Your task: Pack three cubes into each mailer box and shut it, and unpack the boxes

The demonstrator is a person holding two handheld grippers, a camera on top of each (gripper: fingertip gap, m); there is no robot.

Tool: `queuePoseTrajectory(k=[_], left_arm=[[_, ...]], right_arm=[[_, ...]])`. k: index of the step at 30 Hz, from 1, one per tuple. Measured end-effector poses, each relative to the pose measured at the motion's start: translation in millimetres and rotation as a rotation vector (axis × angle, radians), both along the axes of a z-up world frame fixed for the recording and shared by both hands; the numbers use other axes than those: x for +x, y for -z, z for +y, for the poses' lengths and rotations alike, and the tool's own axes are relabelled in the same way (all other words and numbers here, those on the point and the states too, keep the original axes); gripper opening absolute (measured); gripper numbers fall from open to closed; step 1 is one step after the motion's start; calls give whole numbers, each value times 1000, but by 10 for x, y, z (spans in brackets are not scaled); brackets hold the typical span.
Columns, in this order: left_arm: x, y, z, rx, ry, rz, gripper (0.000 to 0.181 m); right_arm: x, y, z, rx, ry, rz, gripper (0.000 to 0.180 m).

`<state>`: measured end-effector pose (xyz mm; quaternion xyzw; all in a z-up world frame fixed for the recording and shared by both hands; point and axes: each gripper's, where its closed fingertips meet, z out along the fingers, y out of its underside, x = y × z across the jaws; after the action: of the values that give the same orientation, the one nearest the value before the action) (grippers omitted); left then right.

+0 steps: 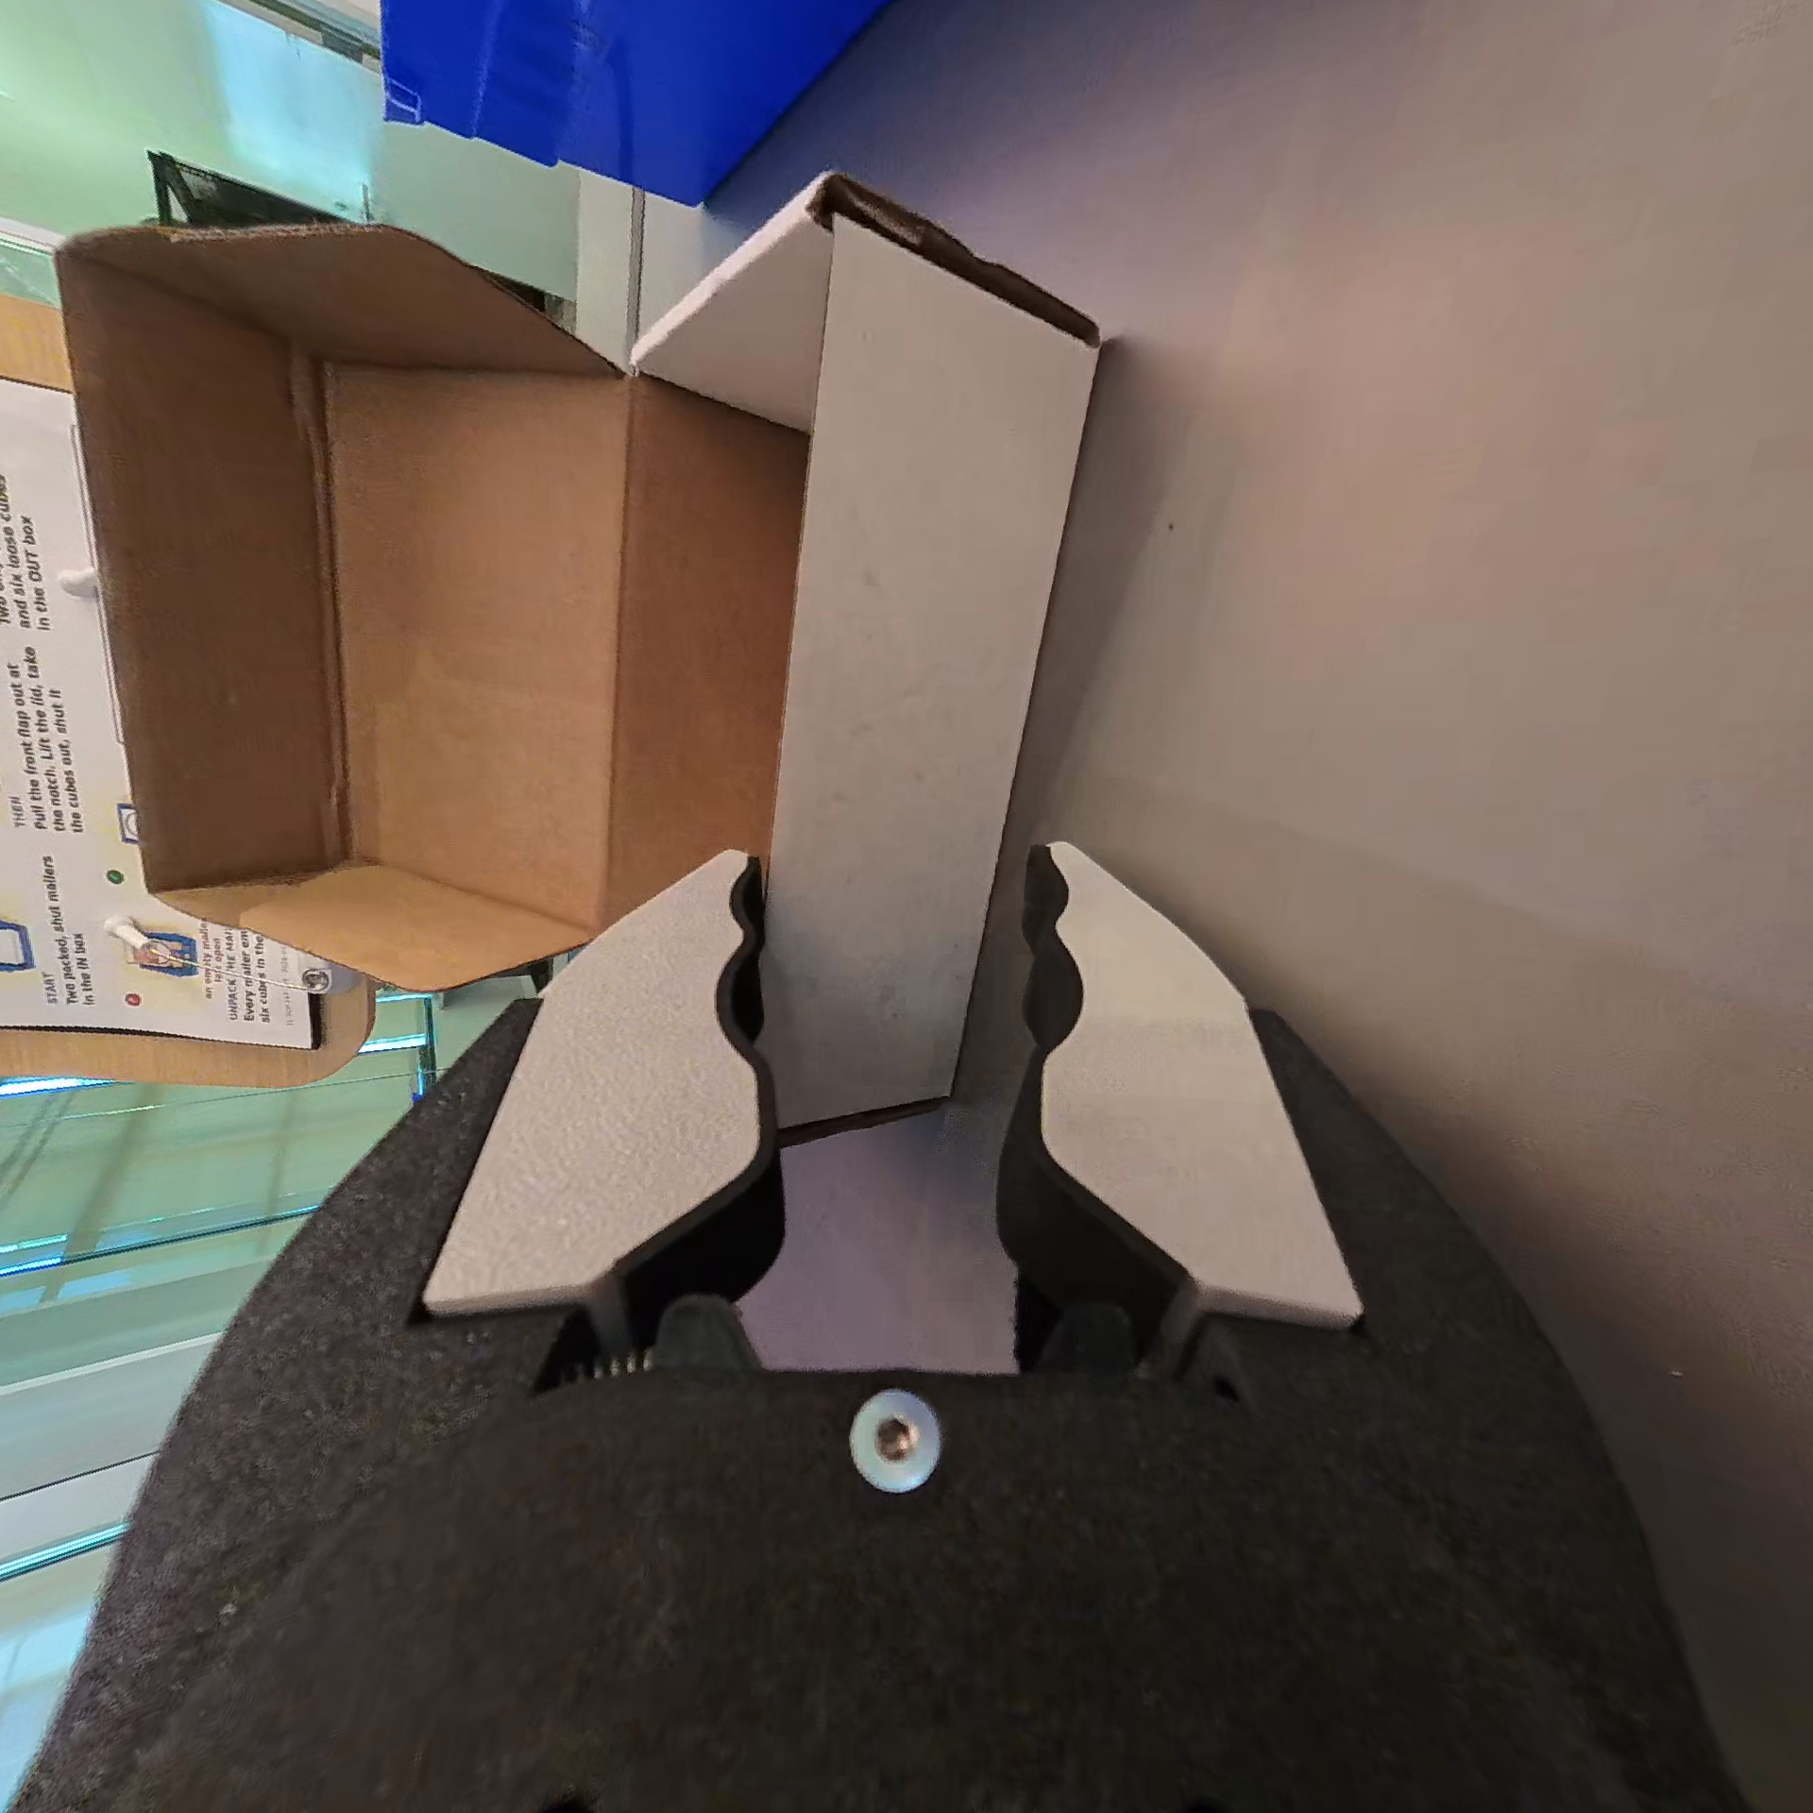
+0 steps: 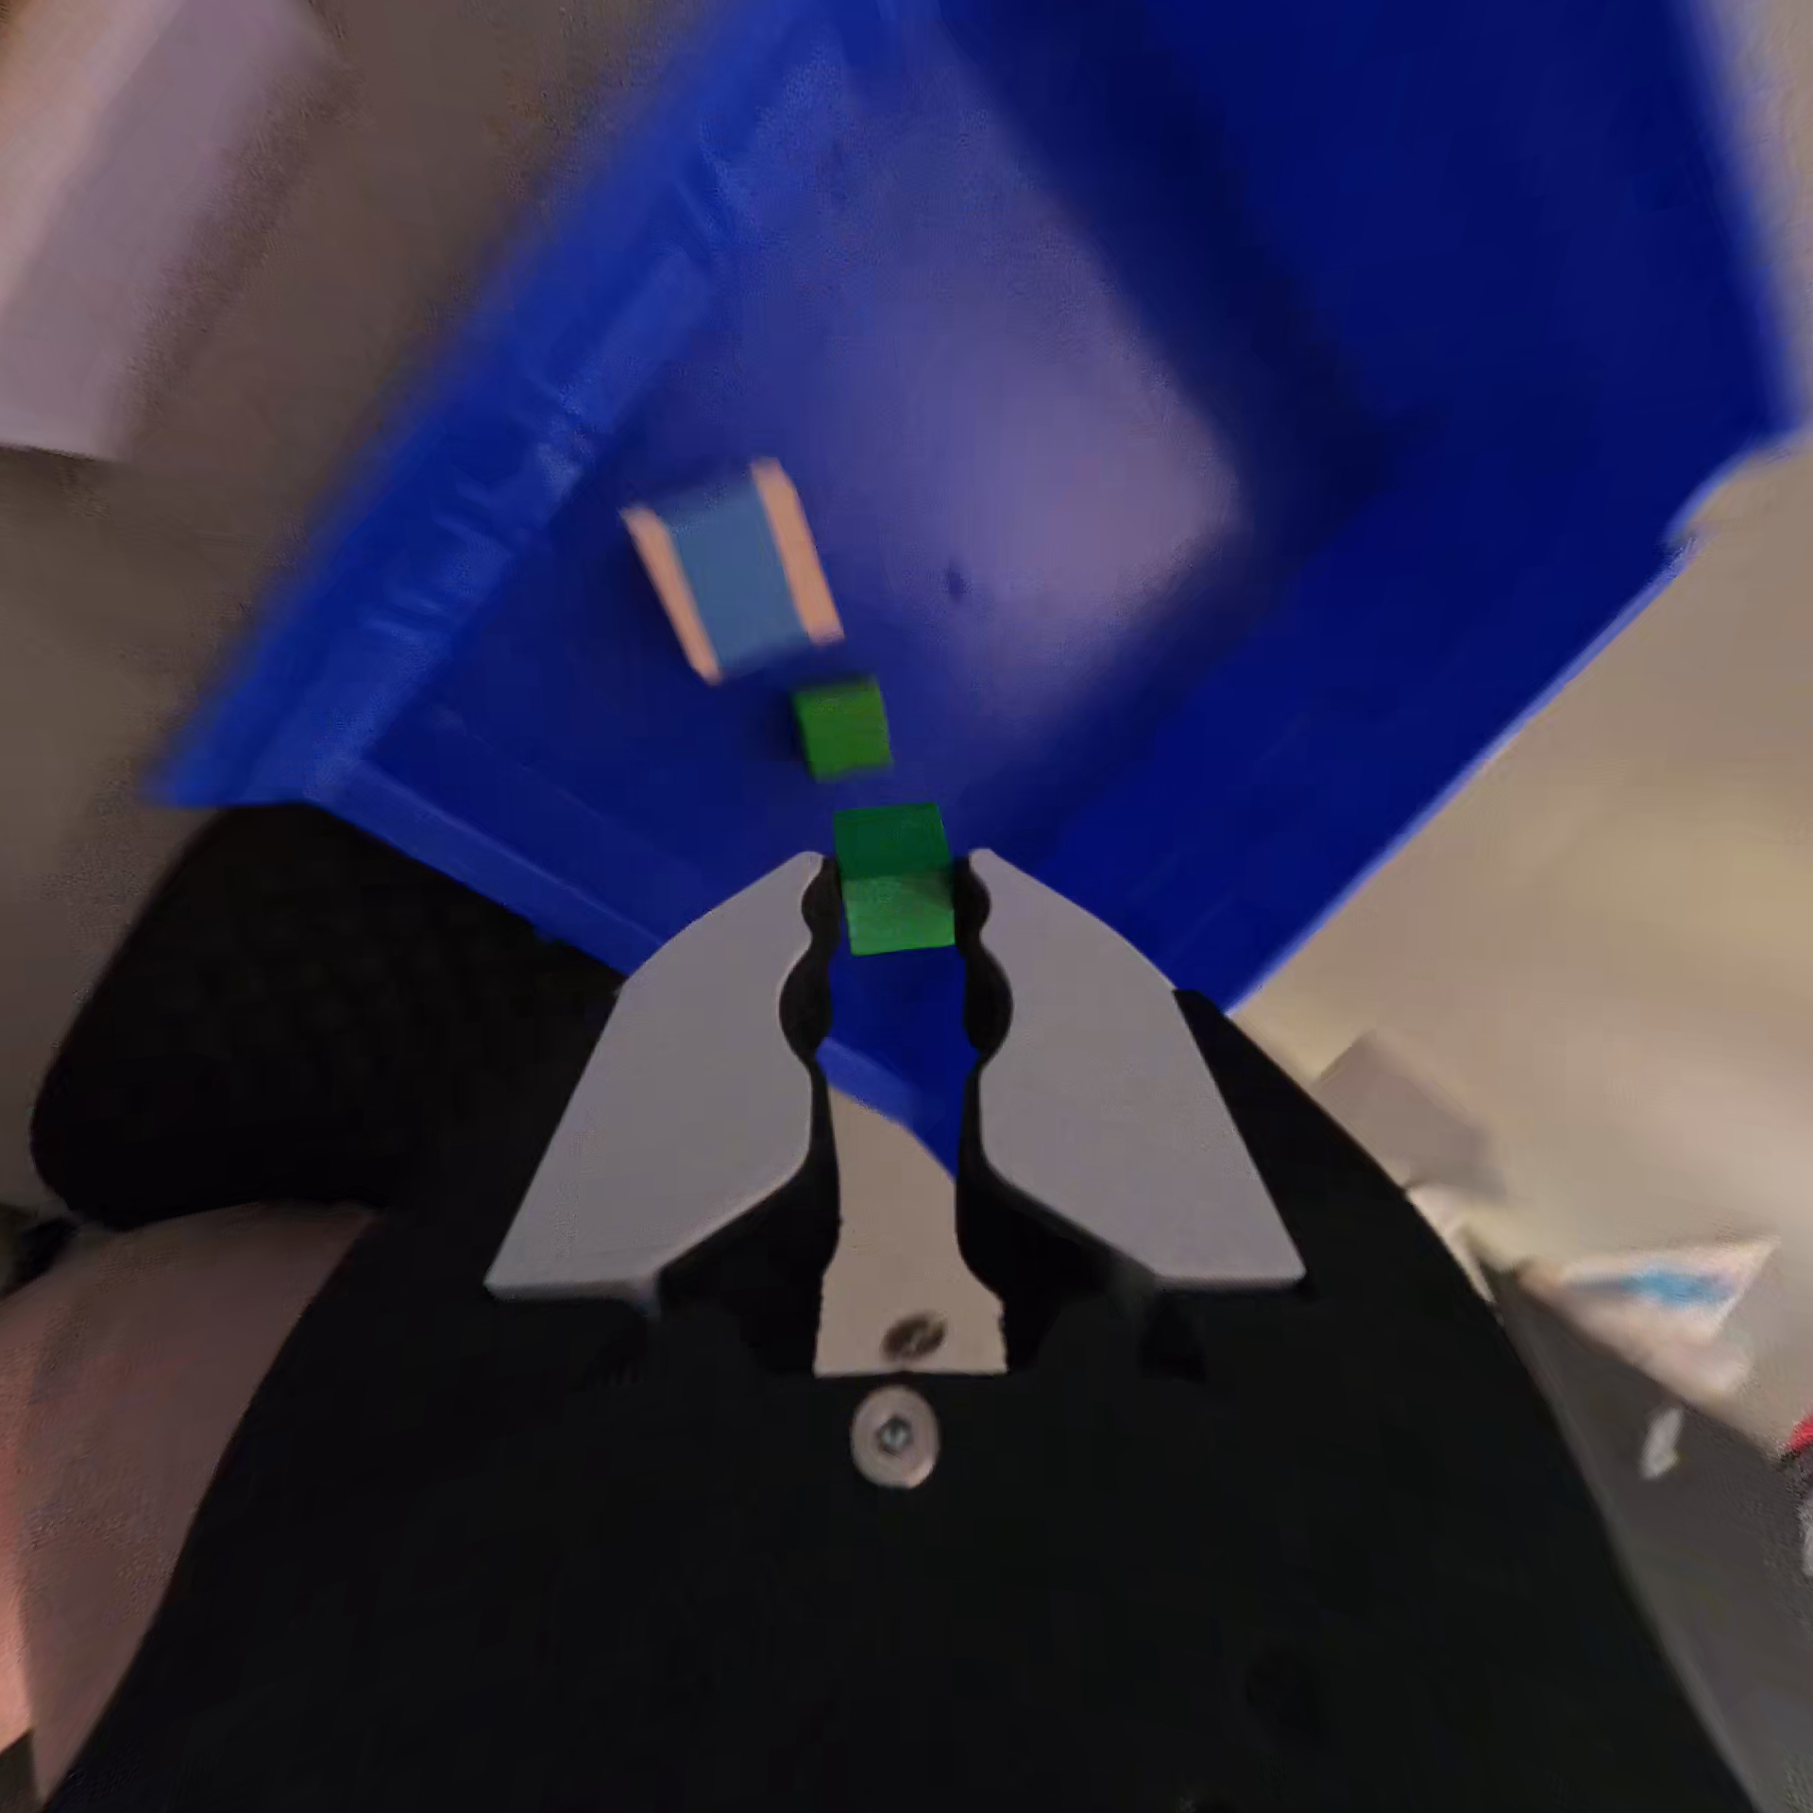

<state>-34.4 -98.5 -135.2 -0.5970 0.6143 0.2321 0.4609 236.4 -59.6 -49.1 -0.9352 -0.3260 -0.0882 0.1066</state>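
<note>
In the left wrist view a white mailer box (image 1: 912, 638) stands open on the grey table, and the part of its brown inside (image 1: 471, 628) that shows holds no cubes. My left gripper (image 1: 893, 883) is open, its jaws on either side of the box's white wall; the left finger (image 1: 677, 1030) is against it. In the blurred right wrist view my right gripper (image 2: 895, 873) is shut on a green cube (image 2: 898, 907) above a blue bin (image 2: 1373, 294). A second green cube (image 2: 842, 728) and a light blue cube (image 2: 731, 579) lie in the bin.
The blue bin (image 1: 608, 88) also shows beyond the box in the left wrist view. A printed sheet on a cardboard stand (image 1: 39, 736) is behind the box. A blurred white shape (image 2: 98, 196) lies beside the bin. A person's arm (image 2: 147, 1373) is at lower left.
</note>
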Motion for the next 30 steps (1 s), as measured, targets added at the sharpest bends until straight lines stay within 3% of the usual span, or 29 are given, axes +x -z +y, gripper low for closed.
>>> queuePoseTrajectory(k=[1,4,15,25,30], left_arm=[[-1,0,-1,1,1,0,51],[-4,0,-2,-1,2,-2,51],[-6,2,0,-8,3,-8,51],[-10,2,-2,-9,5,-9,51],[-21,0,11,-10,1,-9,52]], right_arm=[[197,183,-51,-104,90,-7,23],[337,568,-132,-302,188,87,23],[532,1005,7,-380,232,-41,25],[541,1091,-16,-403,295,18,28],[551,724,39,-248,315,6,32]])
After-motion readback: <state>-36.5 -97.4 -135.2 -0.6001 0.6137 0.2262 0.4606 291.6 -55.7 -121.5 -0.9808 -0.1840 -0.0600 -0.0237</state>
